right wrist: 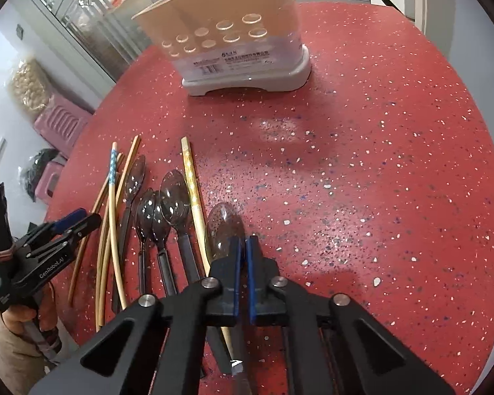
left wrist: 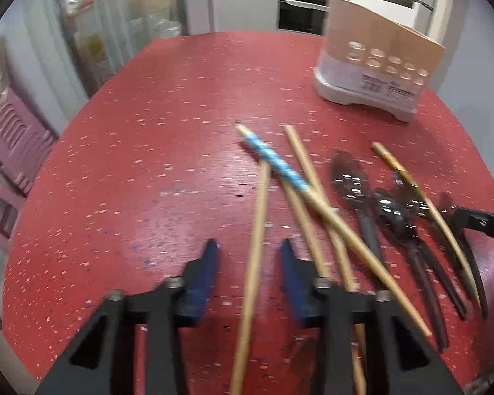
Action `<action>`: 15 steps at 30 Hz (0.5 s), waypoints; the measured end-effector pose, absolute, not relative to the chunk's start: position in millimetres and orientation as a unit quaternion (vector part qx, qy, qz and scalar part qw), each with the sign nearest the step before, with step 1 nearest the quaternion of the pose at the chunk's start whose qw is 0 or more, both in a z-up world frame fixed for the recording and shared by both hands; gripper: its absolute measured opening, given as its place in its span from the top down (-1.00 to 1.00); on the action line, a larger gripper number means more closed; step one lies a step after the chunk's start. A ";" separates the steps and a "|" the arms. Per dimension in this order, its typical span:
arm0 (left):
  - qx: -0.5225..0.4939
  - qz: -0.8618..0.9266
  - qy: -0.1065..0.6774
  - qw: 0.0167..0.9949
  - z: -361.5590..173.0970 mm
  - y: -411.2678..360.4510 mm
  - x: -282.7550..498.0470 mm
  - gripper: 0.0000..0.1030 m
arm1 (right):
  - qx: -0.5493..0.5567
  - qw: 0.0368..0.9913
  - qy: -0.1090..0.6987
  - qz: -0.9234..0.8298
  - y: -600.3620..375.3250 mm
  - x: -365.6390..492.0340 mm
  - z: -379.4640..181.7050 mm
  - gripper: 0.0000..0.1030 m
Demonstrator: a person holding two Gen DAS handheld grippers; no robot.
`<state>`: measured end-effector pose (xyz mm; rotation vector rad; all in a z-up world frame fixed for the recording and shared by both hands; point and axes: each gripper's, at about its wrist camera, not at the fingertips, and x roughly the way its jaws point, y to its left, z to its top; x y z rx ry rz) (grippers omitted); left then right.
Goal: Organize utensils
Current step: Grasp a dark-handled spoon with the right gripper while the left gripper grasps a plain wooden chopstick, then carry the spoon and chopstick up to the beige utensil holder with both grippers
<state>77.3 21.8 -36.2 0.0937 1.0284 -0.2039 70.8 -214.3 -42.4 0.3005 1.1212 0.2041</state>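
A dark, see-through spoon [right wrist: 224, 230] sits pinched in the right tool [right wrist: 243, 250], its bowl poking out ahead of the blue pads [right wrist: 236, 263], which are closed on the neck of it, the handle running back beneath the tool. It is lifted slightly clear of the other cutlery, just to the right of the row.

Beside it on the red speckled surface [right wrist: 362, 164] lie three more dark spoons [right wrist: 173, 197], handles pointing back toward the person, with a gold-patterned chopstick [right wrist: 192, 191] between them and the held spoon. Further left is a loose tangle of wooden chopsticks [right wrist: 108, 230], one of them banded in blue and white [left wrist: 276, 161].

The left tool [left wrist: 248, 256] hangs over that tangle with its pads spread apart; one plain wooden chopstick [left wrist: 255, 247] runs straight through the gap between them, and the pads are not touching it. The other sticks cross just to its right.

At the far side of the surface, well apart from the cutlery, stands a white-based utensil holder [right wrist: 247, 75] with a tan perforated wall.
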 end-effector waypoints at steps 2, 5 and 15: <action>0.053 -0.099 0.491 0.864 -35.5 16.4 77.2 0.39 | 0.146 0.831 0.528 0.101 -216.7 72.2 -41.7 0.95; 0.020 -0.106 0.494 0.863 -32.6 18.9 80.4 0.39 | 0.154 0.831 0.523 0.108 -221.2 69.3 -36.2 0.96; -0.010 -0.117 0.442 0.889 8.0 25.2 60.9 0.39 | 0.186 0.839 0.492 0.143 -237.2 59.2 -5.0 0.96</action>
